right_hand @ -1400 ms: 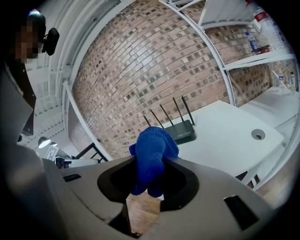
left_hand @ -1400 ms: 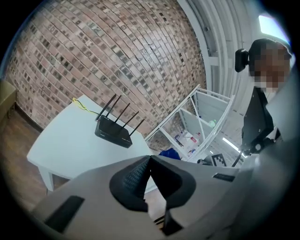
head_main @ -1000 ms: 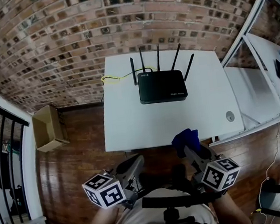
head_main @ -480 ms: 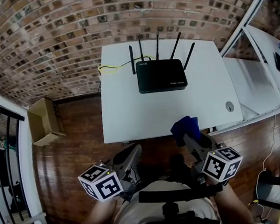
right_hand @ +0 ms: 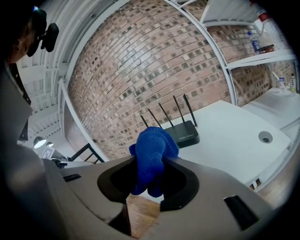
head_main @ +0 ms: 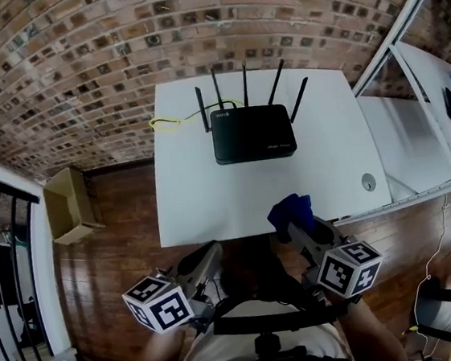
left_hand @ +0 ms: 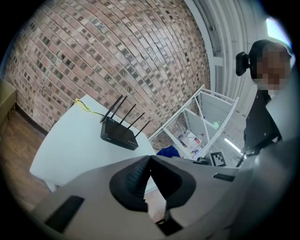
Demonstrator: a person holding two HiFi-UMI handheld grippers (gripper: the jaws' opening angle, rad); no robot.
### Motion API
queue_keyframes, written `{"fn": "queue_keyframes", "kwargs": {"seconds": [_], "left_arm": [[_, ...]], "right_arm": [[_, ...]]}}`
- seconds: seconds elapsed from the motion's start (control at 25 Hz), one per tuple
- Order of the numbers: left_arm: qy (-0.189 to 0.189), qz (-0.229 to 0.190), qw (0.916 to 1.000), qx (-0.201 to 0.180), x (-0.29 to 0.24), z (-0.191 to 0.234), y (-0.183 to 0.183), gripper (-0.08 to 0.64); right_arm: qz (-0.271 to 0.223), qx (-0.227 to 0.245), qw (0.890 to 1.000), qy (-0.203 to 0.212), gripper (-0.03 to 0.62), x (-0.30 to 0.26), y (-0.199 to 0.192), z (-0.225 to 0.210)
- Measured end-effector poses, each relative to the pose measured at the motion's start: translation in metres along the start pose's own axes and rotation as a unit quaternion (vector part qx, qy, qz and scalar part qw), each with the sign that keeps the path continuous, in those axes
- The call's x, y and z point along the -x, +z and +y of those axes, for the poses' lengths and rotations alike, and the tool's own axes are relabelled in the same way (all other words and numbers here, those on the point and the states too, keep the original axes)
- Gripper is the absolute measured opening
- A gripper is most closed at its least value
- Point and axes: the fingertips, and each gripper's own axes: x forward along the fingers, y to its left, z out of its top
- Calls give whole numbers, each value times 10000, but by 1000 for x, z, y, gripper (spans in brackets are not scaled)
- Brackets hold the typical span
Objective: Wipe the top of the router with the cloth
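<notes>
The right tongs (right_hand: 149, 165) are clamping the blue cloth (right_hand: 152, 145) at the table's (head_main: 188, 208) near edge, while the left tongs (left_hand: 149, 159) are hanging closed and empty just off it. The router (head_main: 252, 133) is lying ahead by the far edge, long axis running left to right, nearer the right tongs.

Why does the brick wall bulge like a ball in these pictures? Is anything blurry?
Lens distortion: the head view bows the brick wall; both gripper views round it, with black corners. Right gripper view: the cloth looks sharp.
</notes>
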Motion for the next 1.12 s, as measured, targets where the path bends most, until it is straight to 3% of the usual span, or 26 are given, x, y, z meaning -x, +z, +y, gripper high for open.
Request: {"fn": "queue_keyframes", "kwargs": {"seconds": [0.2,0.64,0.88,1.12], "left_arm": [[324,-103,9994,39,-32,3,15,31],[969,-484,9938,237,-138,0,84,31],[1274,-553,9899,288,-151,6,100,32],[1181,-511,9911,353,-159,26,110,32]], "right_arm": [[200,41,9995,221,135,-33,24,-33],[629,560,9934,783,135,-117,123,-106],[865,888,9889,817,135,-157,135,-125],[1139,1487,9804,617,135,-196,131,-133]]}}
